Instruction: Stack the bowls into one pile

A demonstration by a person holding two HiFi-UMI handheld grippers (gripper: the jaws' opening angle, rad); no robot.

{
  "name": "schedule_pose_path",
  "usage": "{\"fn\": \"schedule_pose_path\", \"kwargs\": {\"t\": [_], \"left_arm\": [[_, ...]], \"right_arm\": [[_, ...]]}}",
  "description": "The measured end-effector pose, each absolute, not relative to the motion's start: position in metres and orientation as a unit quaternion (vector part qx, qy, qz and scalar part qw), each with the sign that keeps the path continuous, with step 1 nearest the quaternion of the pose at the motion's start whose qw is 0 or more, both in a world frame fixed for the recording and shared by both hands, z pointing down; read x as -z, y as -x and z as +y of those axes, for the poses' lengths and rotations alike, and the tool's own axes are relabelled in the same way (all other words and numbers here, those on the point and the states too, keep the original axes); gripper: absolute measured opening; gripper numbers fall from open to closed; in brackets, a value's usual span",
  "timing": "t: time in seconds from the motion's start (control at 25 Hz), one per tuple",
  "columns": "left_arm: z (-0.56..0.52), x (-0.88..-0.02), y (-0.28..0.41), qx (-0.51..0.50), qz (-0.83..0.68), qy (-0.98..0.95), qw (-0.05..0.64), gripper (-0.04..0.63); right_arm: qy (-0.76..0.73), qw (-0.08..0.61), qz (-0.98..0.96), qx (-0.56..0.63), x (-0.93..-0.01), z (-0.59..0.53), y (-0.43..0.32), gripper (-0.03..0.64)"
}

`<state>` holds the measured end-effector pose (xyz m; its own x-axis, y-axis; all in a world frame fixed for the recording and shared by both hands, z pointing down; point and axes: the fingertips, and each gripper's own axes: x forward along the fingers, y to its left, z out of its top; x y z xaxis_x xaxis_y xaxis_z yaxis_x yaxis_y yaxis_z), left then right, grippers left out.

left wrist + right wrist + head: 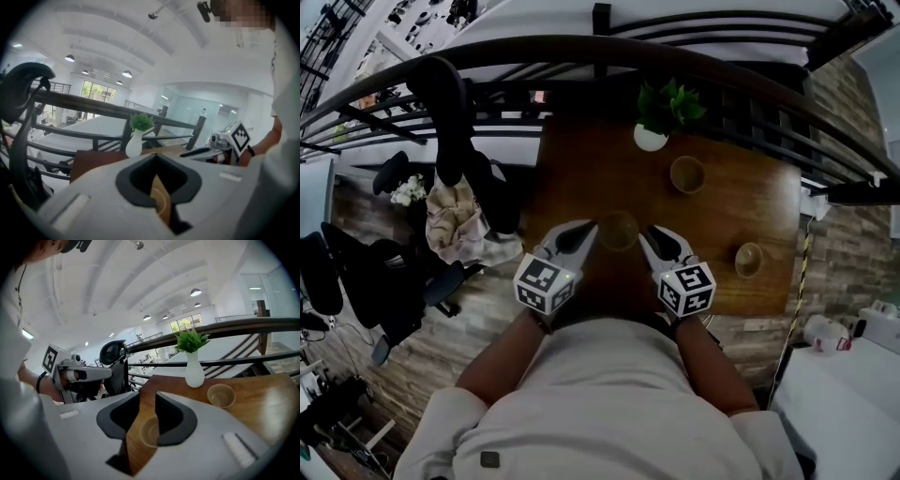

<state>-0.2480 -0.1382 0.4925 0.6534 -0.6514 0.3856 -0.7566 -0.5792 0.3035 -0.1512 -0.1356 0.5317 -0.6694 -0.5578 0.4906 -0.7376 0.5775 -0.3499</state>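
Wood-brown, the table (581,159) lay below you in the head view, with three bowls standing well apart on it. The near bowl (619,230) sat at the middle, the far bowl (687,173) beyond it to the right, and the right bowl (748,259) close to the right edge. A white vase (650,139) with a green plant stood at the far edge, before a dark rail (581,47). You held the left gripper (581,231) just left of the near bowl and the right gripper (652,234) just right of it. Neither touched the bowl.

In the left gripper view, your left gripper (157,157) was clenched, with its jaws meeting at the tips and gripping nothing. Through the slit behind the tips you could see a sliver of table and part of a bowl (161,201). The vase (134,145) stood far off, left of centre.

In the right gripper view, your right gripper (148,394) was released, its jaws apart. The near bowl (150,431) showed in the gap, resting on the table beyond the jaws and clear of both pads. The far bowl (221,394) sat further right, near the vase (194,373).
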Motion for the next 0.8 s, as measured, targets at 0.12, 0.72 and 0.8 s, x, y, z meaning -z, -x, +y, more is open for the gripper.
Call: {"fn": "schedule_pose_path", "kwargs": {"t": [0.12,0.72,0.8], "left_arm": [[-0.143,-0.506,0.252,-0.123,-0.391,-0.882,0.232,0.005],[-0.162,-0.58,0.259,-0.169,-0.358,-0.879,0.265,0.005],[-0.162,-0.59,0.26,-0.176,-0.356,-0.877,0.269,0.005]], "right_arm": [[-0.377,0.177,-0.866,-0.276,-0.548,-0.14,0.154,0.118],[-0.408,0.219,-0.825,-0.322,-0.632,-0.153,0.14,0.124],[-0.412,0.224,-0.821,-0.327,-0.642,-0.153,0.138,0.124]]}}
